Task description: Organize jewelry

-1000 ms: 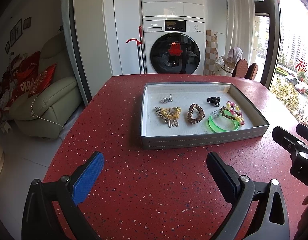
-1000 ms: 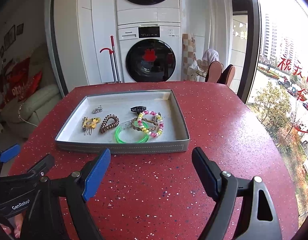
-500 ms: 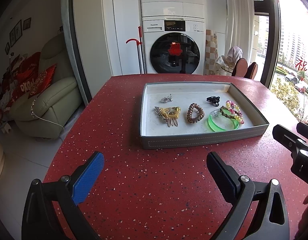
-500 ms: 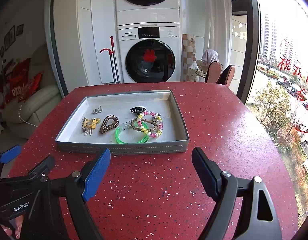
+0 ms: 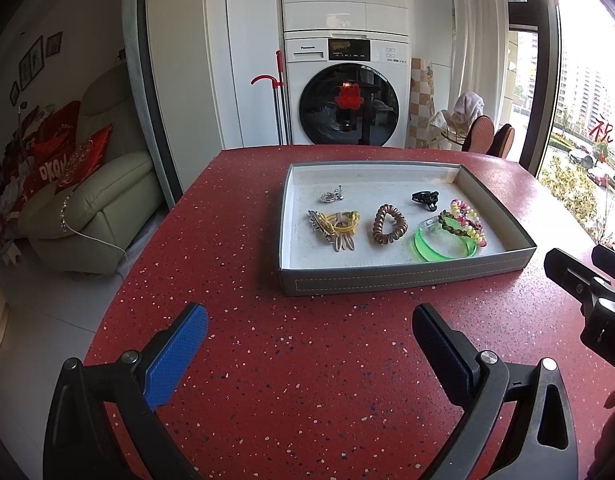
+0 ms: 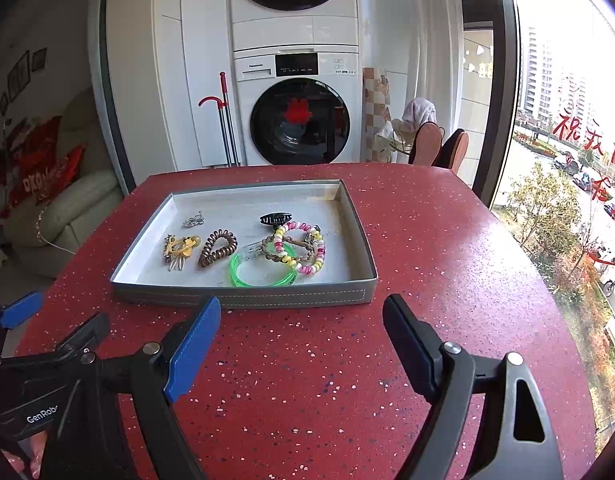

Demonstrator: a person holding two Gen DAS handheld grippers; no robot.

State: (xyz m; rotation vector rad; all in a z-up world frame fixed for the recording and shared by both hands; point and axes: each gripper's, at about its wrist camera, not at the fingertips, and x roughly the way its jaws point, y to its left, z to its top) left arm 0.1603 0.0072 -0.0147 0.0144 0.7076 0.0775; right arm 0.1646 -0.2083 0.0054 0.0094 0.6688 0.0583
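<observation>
From my left wrist, nothing has shifted: my left gripper (image 5: 309,324) hangs wide open over the red table (image 5: 267,360); from my right wrist, my right gripper (image 6: 301,320) likewise gapes empty; jewelry stays in the grey tray (image 6: 243,295).

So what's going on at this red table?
A person holds a gripper in each hand over the table, about to sort jewelry. The left gripper and right gripper are both open and empty, short of the tray. Bracelets, a hair tie and clips lie in it untouched.
</observation>
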